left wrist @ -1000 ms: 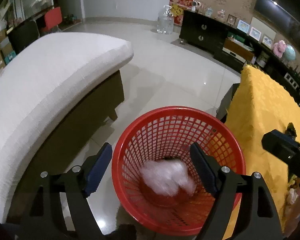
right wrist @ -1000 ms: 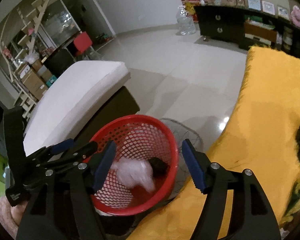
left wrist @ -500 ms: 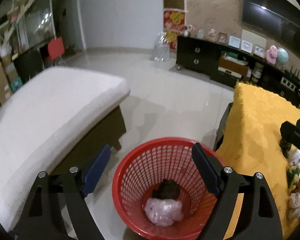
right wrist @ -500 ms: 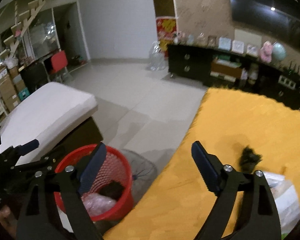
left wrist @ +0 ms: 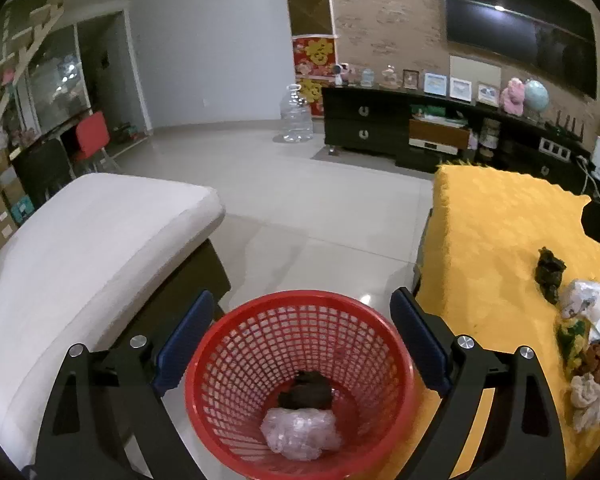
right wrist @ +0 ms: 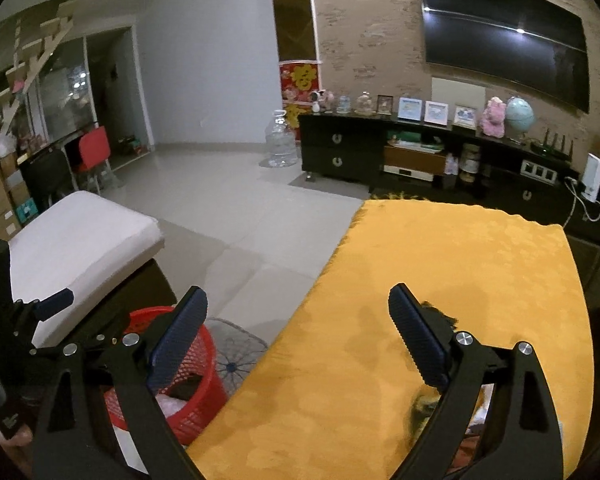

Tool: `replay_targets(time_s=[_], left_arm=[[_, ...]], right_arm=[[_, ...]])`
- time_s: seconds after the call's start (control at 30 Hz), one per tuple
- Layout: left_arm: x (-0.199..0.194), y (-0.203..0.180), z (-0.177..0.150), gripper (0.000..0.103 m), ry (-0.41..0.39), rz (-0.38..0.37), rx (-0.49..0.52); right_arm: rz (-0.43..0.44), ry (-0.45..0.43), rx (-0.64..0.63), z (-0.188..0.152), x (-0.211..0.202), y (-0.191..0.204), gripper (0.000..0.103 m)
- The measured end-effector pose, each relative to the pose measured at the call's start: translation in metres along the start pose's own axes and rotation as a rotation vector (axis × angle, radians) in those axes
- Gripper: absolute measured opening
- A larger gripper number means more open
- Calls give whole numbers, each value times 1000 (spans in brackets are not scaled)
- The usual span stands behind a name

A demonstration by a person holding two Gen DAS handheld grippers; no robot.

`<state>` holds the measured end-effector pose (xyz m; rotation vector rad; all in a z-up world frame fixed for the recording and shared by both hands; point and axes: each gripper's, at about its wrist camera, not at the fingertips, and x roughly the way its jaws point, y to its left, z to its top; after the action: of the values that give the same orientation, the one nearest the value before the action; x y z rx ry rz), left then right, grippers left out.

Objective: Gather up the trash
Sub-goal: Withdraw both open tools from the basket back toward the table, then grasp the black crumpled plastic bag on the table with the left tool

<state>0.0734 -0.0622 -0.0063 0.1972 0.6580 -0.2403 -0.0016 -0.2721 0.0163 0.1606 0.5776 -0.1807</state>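
Trash bag wad (left wrist: 298, 432) now lies settled in red basket (left wrist: 236, 344) beside dark scrap (left wrist: 306, 390), both grippers' fingers wide and empty, right gripper (right wrist: 298, 344) swung over counter (right wrist: 460, 248) toward remaining litter (left wrist: 580, 332).

One red basket (left wrist: 300, 364) holds two pieces: one clear plastic wad (left wrist: 300, 434) and one dark scrap (left wrist: 306, 390).
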Motion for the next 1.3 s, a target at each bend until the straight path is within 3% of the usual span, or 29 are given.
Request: replay_targets(time_s=[0.7,0.97,1.3], left_arm=[[7,-69,10,87,50,-118,76],[25,-117,32,87,114,-234,119],[63,-214,48,87,191,-430,236]], right_arm=[[-131,34,124,-19,-18,-71,89],[-204,61,240,-33,-33,-129,89],[-289,57,394,-47,-47,-190,89]])
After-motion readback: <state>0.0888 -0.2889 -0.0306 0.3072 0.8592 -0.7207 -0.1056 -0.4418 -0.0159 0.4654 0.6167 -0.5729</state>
